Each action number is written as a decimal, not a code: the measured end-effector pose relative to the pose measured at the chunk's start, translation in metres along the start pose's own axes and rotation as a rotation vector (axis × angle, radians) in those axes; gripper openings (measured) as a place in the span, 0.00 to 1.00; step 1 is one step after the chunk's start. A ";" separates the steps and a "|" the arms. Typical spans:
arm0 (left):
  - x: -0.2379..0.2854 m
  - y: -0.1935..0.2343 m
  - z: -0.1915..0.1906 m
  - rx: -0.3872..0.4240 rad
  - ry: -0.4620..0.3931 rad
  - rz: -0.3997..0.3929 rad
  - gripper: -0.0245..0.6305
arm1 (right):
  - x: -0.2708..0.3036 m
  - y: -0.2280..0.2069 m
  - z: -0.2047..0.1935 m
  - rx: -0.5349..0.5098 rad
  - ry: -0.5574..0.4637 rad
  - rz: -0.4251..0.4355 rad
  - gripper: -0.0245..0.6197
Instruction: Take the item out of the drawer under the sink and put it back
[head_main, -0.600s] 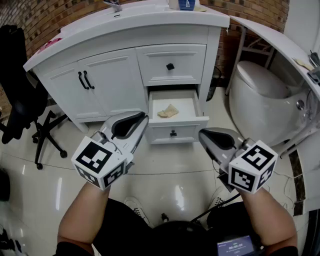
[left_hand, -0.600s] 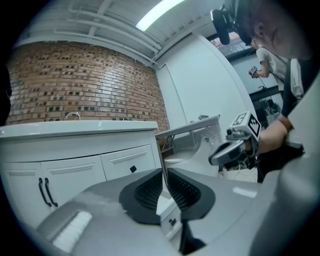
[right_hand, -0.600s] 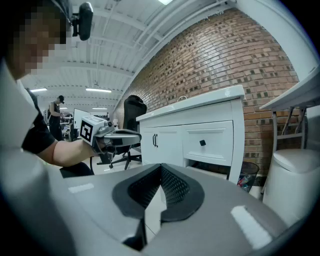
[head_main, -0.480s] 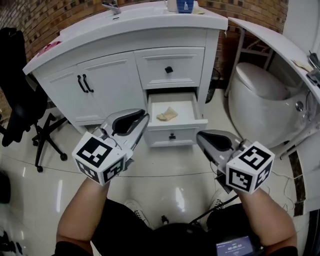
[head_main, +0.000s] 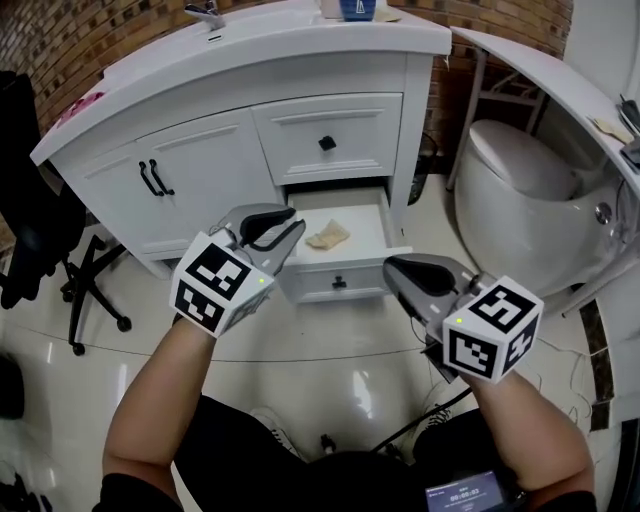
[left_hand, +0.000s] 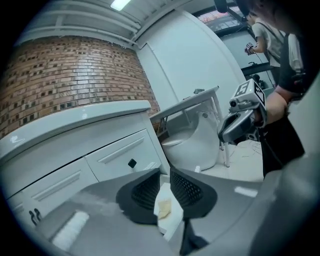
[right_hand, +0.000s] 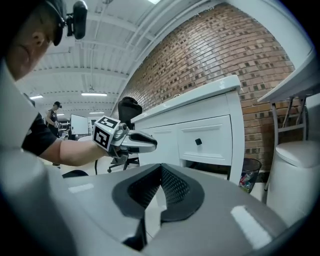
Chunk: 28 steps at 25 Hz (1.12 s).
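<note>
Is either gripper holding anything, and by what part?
Nothing is held. The tan item lies in the open drawer; left gripper open, right gripper shut, both empty.

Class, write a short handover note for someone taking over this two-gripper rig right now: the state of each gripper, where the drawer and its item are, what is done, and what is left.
Left gripper: jaws slightly apart and empty. It hovers in front of the open drawer, with the item showing through the gap.
Right gripper: jaws together and empty, held near the drawer front's right end.
Drawer: pulled open.
Item: a crumpled beige piece lying on the drawer floor, with neither gripper touching it.
Done: the drawer is open.
Left: grasp the item, lift it out, then put it back in the drawer.
</note>
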<state>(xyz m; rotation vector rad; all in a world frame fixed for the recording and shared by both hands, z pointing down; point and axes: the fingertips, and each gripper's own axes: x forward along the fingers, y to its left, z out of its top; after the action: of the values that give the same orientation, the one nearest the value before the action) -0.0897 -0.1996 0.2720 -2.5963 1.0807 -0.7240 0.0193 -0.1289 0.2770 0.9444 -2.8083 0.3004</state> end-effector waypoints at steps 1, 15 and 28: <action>0.006 0.001 -0.004 0.006 0.015 -0.010 0.15 | 0.003 -0.004 0.002 0.001 -0.004 -0.004 0.04; 0.101 0.011 -0.081 0.195 0.294 -0.182 0.16 | 0.048 -0.046 0.003 0.015 0.007 -0.023 0.04; 0.185 -0.004 -0.184 0.367 0.563 -0.426 0.16 | 0.075 -0.066 -0.014 0.051 0.056 0.018 0.04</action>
<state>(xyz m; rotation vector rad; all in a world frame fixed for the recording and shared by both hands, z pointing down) -0.0727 -0.3342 0.4944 -2.3619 0.4236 -1.6478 0.0019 -0.2201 0.3162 0.9072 -2.7720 0.3970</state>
